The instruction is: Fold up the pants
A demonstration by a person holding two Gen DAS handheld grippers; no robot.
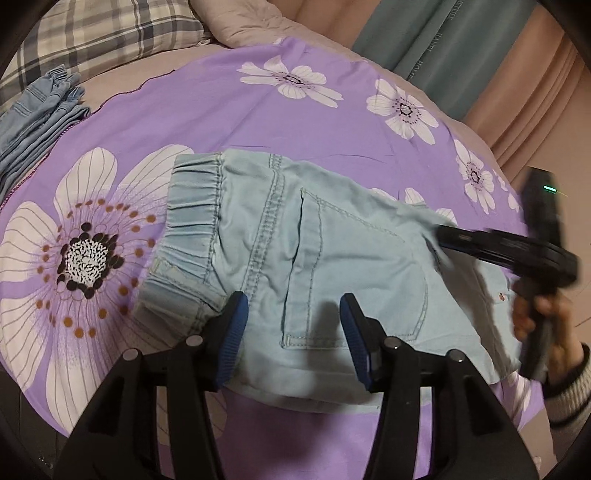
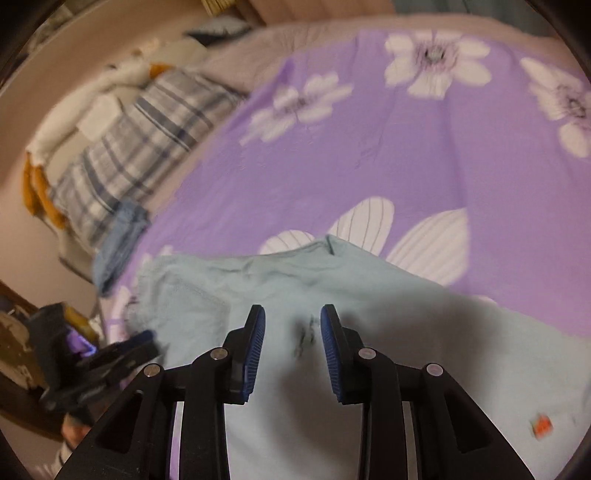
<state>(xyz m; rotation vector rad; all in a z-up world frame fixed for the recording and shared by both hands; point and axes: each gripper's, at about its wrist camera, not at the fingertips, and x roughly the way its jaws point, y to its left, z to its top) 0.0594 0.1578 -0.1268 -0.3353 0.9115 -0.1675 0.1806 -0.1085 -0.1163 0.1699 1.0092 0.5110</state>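
Observation:
Light blue pants (image 1: 325, 258) lie folded on the purple flowered bedsheet (image 1: 229, 122), elastic waistband to the left, back pocket facing up. My left gripper (image 1: 291, 314) is open and empty, its blue pads just above the near edge of the pants. My right gripper (image 1: 447, 236) reaches onto the pants from the right in the left wrist view. In the right wrist view the right gripper (image 2: 291, 325) is open over the pants (image 2: 295, 288), holding nothing. The left gripper (image 2: 129, 347) shows blurred at the lower left there.
A stack of folded blue jeans (image 1: 40, 114) sits at the left edge of the sheet, also seen in the right wrist view (image 2: 118, 240). A plaid pillow (image 1: 96, 33) lies behind it. Curtains (image 1: 480, 55) hang at the far right. The bed edge is near my left gripper.

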